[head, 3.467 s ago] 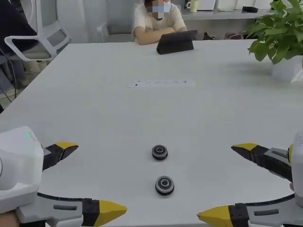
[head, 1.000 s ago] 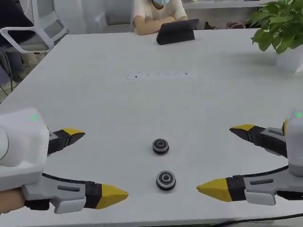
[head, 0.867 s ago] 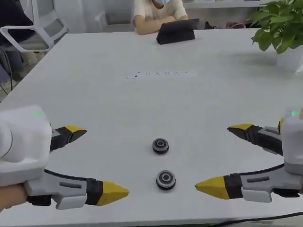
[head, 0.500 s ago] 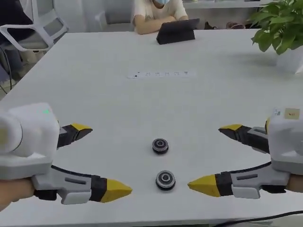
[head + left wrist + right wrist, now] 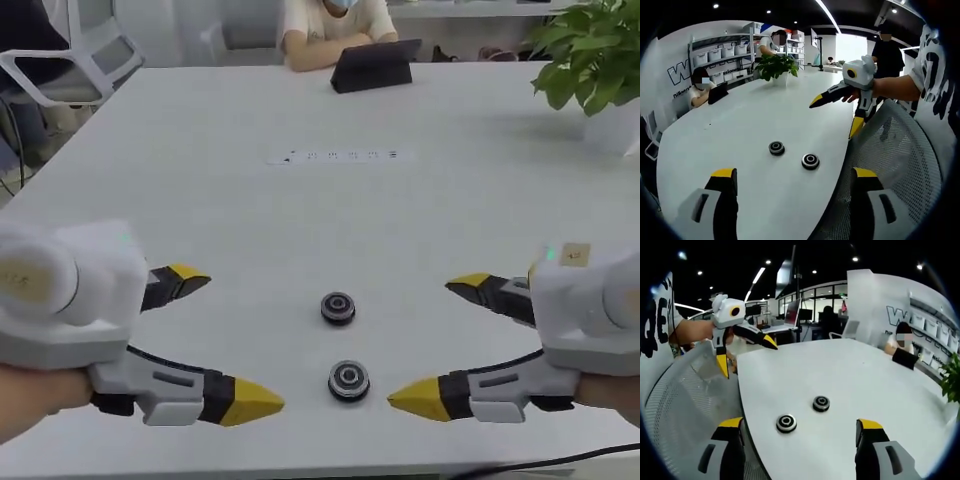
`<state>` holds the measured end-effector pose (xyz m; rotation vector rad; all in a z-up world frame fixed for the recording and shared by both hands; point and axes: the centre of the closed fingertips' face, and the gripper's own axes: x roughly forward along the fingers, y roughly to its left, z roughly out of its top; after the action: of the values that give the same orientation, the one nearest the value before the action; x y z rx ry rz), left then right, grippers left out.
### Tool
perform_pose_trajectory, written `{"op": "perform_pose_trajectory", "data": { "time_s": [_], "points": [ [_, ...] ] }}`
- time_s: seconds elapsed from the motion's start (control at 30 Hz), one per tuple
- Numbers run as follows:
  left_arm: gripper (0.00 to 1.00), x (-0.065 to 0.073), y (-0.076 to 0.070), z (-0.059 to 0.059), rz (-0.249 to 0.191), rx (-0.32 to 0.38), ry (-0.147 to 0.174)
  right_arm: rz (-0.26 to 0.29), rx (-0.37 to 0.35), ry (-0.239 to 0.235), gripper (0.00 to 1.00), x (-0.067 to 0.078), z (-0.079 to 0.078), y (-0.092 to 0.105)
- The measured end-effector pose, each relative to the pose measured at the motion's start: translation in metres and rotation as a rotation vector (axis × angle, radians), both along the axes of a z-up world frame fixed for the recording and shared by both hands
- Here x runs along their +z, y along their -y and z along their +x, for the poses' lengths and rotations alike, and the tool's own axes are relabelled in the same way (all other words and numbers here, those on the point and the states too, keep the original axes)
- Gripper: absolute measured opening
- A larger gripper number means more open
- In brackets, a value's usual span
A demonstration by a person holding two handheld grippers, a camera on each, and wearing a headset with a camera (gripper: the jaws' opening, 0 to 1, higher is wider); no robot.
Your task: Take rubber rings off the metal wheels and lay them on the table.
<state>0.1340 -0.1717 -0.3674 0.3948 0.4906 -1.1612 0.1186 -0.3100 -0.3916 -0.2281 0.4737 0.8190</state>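
The nearer wheel [image 5: 348, 380] lies flat on the white worktop [image 5: 300, 220], its axle upright and the hub hole facing up, so it has no long axis along the surface. A dark rubber ring [image 5: 333, 381] sits round its metal rim. The farther wheel [image 5: 338, 308] lies the same way just beyond it, apart from it and a little to the left, with its ring on too.

The nearer wheel is close to the worktop's front edge; in the left claw view the edge curves past just beside it. To its left the left claw [image 5: 240, 343] hangs above the surface with its yellow tips spread wide and nothing between them. To its right the right claw [image 5: 421, 343] mirrors it, just as wide and holding nothing. Both point inward at the wheel, each with a gap of bare surface before it.

Beyond the wheel the worktop runs open and bare up to a flat power strip [image 5: 340, 156]. Well past that stand a dark tablet [image 5: 375, 66] and, far to the right, a potted plant [image 5: 590, 50].
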Motion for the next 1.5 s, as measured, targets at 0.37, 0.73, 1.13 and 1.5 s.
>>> {"op": "perform_pose_trajectory", "data": {
  "time_s": [0.37, 0.73, 1.13, 1.5],
  "points": [
    [0.88, -0.008, 0.011, 0.003, 0.007, -0.039, -0.015, -0.013, 0.003, -0.018, 0.87, -0.015, 0.008, 0.0],
    [0.84, -0.018, 0.021, 0.008, 0.016, -0.067, -0.031, -0.01, 0.012, -0.03, 0.82, -0.023, 0.012, -0.002],
    [0.77, -0.027, 0.031, 0.007, 0.012, -0.094, -0.061, -0.03, 0.033, -0.043, 0.77, -0.035, 0.011, -0.007],
    [0.74, -0.04, 0.041, 0.005, 0.04, -0.127, -0.085, -0.036, 0.059, -0.053, 0.7, -0.044, 0.012, -0.013]
  ]
}}
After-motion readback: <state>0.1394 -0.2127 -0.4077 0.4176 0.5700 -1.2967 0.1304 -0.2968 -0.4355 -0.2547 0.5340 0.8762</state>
